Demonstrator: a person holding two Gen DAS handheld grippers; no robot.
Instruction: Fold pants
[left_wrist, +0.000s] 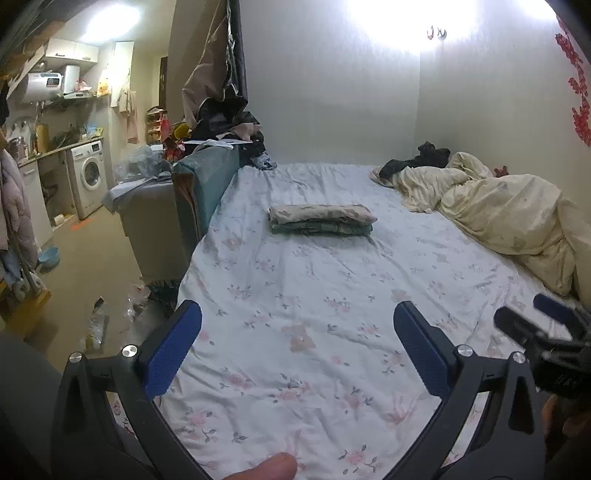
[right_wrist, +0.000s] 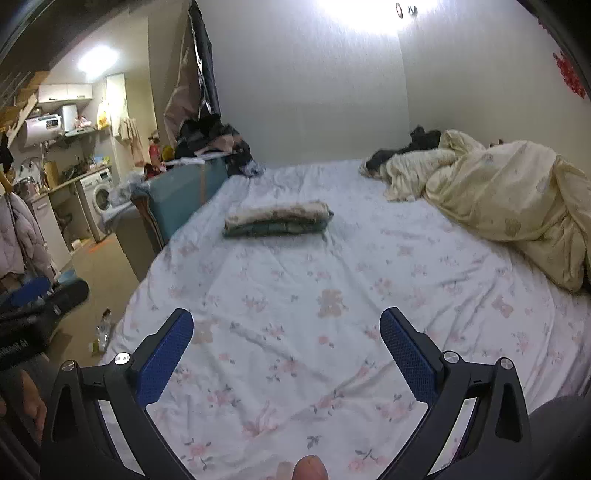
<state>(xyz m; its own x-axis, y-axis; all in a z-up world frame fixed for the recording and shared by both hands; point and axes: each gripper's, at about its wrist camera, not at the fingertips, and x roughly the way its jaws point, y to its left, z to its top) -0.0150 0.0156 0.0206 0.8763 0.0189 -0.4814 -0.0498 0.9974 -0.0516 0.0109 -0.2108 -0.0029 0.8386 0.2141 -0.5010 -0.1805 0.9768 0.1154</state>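
A stack of folded patterned pants (left_wrist: 321, 219) lies on the floral bed sheet (left_wrist: 295, 295) toward the middle of the bed; it also shows in the right wrist view (right_wrist: 277, 218). My left gripper (left_wrist: 297, 325) is open and empty, held above the near part of the bed, well short of the stack. My right gripper (right_wrist: 286, 332) is open and empty too, also over the near part of the sheet (right_wrist: 332, 295). The right gripper shows at the right edge of the left wrist view (left_wrist: 532, 321).
A crumpled cream duvet (left_wrist: 509, 206) with dark clothes (left_wrist: 417, 158) lies at the bed's far right. A teal box (left_wrist: 203, 177) piled with clothes stands at the bed's left. A washing machine (left_wrist: 88, 177) and floor clutter (left_wrist: 96, 325) are further left.
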